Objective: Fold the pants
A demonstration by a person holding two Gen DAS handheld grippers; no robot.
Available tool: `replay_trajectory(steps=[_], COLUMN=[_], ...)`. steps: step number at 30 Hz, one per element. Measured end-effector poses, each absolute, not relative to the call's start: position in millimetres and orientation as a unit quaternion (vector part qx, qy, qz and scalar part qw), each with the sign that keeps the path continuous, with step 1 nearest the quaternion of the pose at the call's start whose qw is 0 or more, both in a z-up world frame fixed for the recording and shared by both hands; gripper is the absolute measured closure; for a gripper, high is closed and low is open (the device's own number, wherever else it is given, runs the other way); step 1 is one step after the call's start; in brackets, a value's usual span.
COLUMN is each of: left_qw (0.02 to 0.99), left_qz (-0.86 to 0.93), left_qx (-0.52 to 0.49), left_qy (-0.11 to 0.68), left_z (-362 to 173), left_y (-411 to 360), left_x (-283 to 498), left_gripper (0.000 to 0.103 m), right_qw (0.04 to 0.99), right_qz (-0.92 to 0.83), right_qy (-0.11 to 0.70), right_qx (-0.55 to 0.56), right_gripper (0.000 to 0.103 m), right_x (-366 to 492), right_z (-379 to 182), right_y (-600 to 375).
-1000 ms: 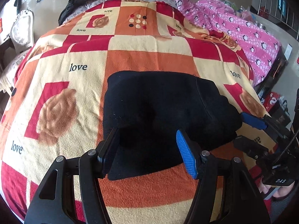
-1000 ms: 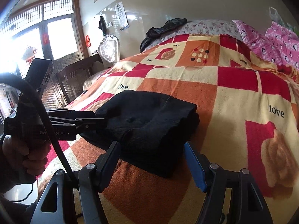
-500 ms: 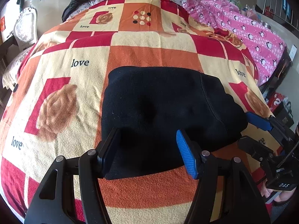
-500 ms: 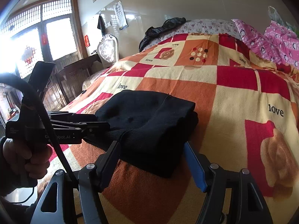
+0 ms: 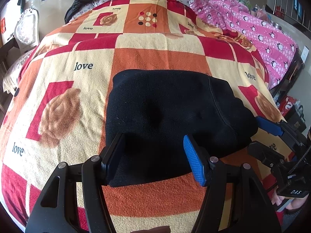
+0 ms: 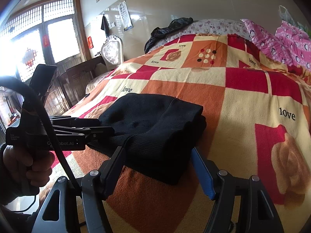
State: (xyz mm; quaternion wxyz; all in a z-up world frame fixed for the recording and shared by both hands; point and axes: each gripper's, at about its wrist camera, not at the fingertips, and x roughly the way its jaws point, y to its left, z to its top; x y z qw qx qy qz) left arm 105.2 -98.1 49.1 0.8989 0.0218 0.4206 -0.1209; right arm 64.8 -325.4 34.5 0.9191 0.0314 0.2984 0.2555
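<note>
left wrist view looks down on the black pants (image 5: 171, 116), already gathered into a thick, stacked rectangle on the patchwork blanket (image 5: 159, 58), with the blanket's near edge just below the bundle. the left gripper (image 5: 155, 159) has its fingers spread wide, one on each side of the near edge of the pants, pinching nothing as far as the view shows. the right gripper (image 5: 262, 136) shows at the right side of the bundle, also spread, its blue pad touching or just beside the cloth; which one, i cannot tell.

right wrist view confirms this: the right gripper (image 6: 157, 165) straddles the near corner of the pants (image 6: 155, 126) with a clear gap between its fingers, and the left gripper (image 6: 93, 130) lies against the bundle's far-left side. several layers are visible at the folded end, edges roughly lined up.

judging from this, the folding looks essentially done. what may be left is a light squaring or pressing of the stack, then letting go and backing off.
</note>
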Motion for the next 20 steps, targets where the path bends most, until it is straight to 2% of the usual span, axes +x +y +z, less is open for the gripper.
replay_trajectory(steps=[4, 7, 10, 20], left_qw=[0.9, 0.904, 0.916, 0.902], left_qz=[-0.128, -0.137, -0.129, -0.154], left_qx=[0.013, 0.024, 0.039, 0.027], left_qy=[0.416, 0.404, 0.379, 0.403], left_z=[55.2, 63.9, 70.4, 66.3], left_y=[-95.2, -95.9, -94.1, -93.2], left_x=[101.2, 87.5, 68.5, 53.2], left_gripper=[0.041, 0.032, 0.032, 0.033], right_qw=[0.919, 0.919, 0.919, 0.92], right_qz=[0.255, 0.255, 0.255, 0.255], right_qy=[0.299, 0.299, 0.298, 0.298], right_qx=[0.032, 0.031, 0.031, 0.029], right_gripper=[0.035, 0.036, 0.036, 0.036], right_x=[64.8, 64.7, 64.9, 65.0], right_z=[34.4, 34.6, 34.6, 32.1], right_y=[-325.5, -325.3, -325.4, -322.5])
